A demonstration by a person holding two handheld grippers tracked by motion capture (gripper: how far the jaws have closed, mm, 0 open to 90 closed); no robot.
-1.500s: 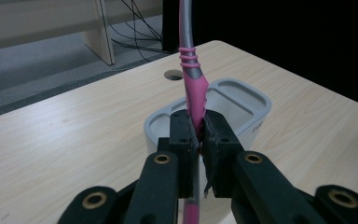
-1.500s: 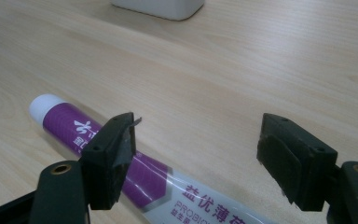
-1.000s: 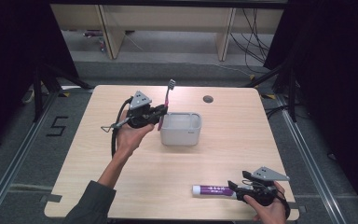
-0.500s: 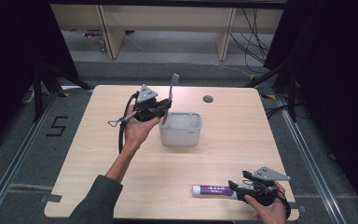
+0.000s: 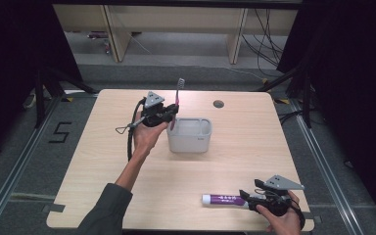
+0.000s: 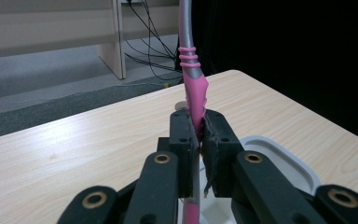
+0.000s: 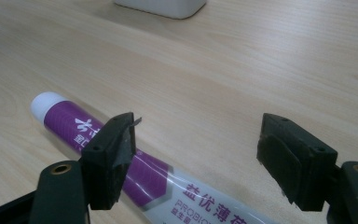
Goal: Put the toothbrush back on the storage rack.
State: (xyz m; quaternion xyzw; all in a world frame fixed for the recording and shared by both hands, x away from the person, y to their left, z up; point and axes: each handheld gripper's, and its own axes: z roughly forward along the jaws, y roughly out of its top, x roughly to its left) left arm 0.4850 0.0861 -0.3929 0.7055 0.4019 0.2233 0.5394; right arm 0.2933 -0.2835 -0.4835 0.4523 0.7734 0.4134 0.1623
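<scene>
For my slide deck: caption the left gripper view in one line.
Left gripper clamps a pink-and-grey toothbrush upright beside the white container on the wooden table.

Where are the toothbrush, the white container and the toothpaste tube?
toothbrush (image 6: 195,93), left gripper view, on its pink handle above the jaws.
white container (image 5: 190,142), high view, on its front wall.
toothpaste tube (image 5: 224,199), high view, on its purple middle.

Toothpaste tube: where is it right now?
High view: the toothpaste tube lies flat near the table's front edge, right of centre, just left of the right gripper, well in front of the grey bin.
</scene>
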